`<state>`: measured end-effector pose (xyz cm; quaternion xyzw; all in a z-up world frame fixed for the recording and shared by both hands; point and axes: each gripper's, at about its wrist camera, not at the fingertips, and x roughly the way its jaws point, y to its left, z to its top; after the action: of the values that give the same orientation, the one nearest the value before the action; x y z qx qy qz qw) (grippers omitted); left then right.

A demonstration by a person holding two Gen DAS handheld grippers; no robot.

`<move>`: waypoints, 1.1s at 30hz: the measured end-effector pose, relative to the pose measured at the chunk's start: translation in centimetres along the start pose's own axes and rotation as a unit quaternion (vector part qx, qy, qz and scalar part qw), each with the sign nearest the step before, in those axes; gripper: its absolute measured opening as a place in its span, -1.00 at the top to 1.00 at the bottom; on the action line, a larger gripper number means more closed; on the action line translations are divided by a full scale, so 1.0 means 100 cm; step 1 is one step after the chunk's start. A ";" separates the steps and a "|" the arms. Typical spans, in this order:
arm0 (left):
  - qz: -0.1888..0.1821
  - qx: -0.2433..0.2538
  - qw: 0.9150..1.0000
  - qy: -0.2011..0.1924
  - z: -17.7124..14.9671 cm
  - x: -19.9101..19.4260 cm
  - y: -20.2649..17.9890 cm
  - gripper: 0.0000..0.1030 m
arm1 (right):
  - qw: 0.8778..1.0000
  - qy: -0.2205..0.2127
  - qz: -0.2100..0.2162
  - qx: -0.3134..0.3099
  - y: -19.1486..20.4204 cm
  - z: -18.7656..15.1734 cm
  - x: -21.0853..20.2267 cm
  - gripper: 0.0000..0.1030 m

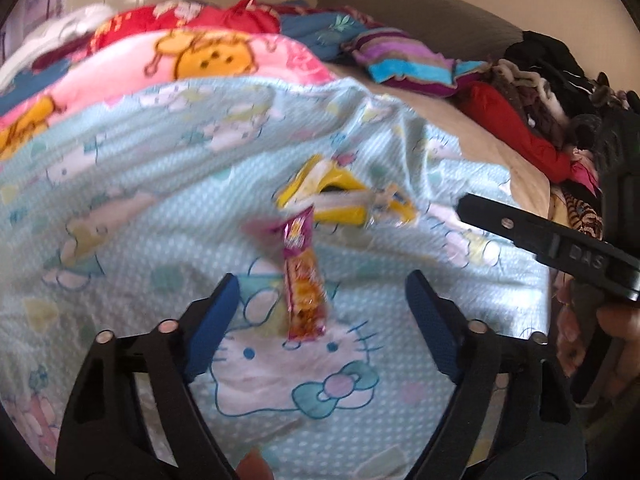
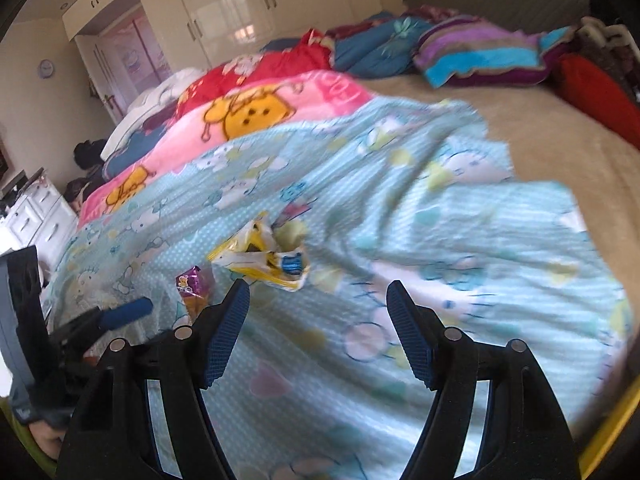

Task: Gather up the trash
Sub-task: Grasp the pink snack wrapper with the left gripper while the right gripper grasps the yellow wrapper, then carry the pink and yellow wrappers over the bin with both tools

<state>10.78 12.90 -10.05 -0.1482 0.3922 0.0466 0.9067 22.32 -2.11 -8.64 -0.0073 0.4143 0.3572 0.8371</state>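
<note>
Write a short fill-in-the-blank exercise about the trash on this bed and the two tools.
1. The pink snack wrapper lies on a light blue blanket printed with cartoon ____.
2. The left tool has its jaws ____ and holds nothing.
3. The crumpled wrapper just ahead of the right tool is mostly ____.

Missing words: cats; open; yellow

Magenta-orange wrapper [image 1: 304, 276], yellow-white bag [image 1: 340, 196], cat-print turquoise sheet [image 1: 160, 200]

A snack wrapper [image 1: 303, 276] lies on the blanket [image 1: 120, 208], a crumpled bag [image 1: 340, 196] just behind.
</note>
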 end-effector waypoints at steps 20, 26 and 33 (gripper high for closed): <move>-0.022 -0.019 0.999 0.030 -0.010 0.020 0.000 0.90 | 1.000 -0.005 0.015 0.019 0.007 -0.002 0.021 0.34; -0.041 0.004 0.999 0.017 -0.006 0.011 -0.019 0.91 | 0.998 -0.055 -0.017 0.038 -0.013 -0.014 -0.036 0.35; -0.075 0.048 0.996 0.000 0.004 0.000 -0.066 0.91 | 0.991 -0.100 -0.060 0.072 -0.050 -0.036 -0.106 0.35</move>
<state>12.40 6.79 -8.27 -0.1338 0.3817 -0.0406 0.9136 18.64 -13.23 -5.01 0.0640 0.3518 0.2750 0.8925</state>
